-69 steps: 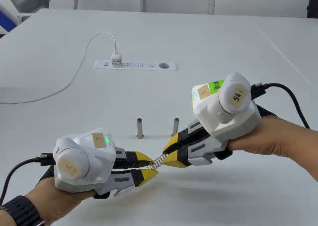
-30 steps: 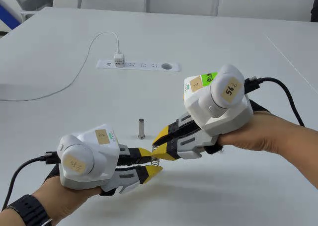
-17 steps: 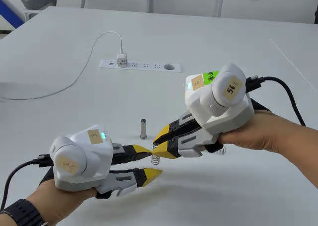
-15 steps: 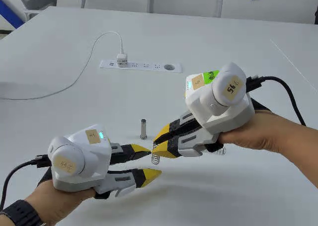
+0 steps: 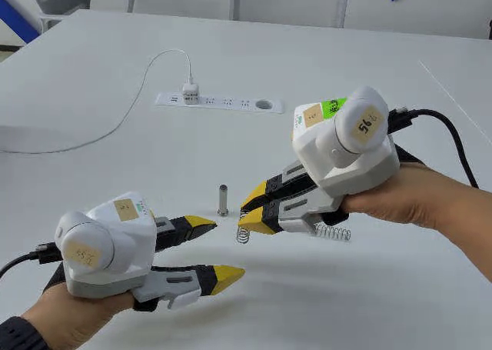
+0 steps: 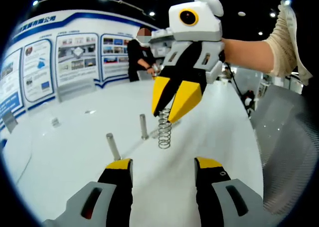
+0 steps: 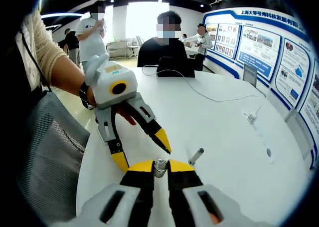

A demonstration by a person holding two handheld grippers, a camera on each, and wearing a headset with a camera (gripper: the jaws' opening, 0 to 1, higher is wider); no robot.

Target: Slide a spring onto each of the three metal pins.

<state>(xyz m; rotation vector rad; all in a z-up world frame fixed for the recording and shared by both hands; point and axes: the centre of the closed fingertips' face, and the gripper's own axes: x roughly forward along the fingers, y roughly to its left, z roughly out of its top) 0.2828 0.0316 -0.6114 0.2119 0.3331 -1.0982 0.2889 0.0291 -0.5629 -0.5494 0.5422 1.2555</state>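
Observation:
My right gripper (image 5: 244, 218) is shut on the top of a small steel spring (image 5: 243, 235), which hangs upright from its yellow tips just above the white table. The same spring (image 7: 160, 168) sits pinched between the jaws in the right gripper view, and the spring (image 6: 164, 132) dangles in the left gripper view too. My left gripper (image 5: 215, 248) stands open at the lower left, apart from the spring and holding nothing. One metal pin (image 5: 223, 199) stands upright just left of the spring. Two pins (image 6: 143, 126) (image 6: 112, 146) appear in the left gripper view.
A second spring (image 5: 332, 231) lies loose on the table under the right gripper's body. A white power strip (image 5: 223, 102) with a plugged charger and cable lies farther back. People sit and stand beyond the table's far end.
Both grippers held the spring between them earlier. My left gripper has opened, let go and drawn back to the left; the spring now hangs from the right gripper alone.

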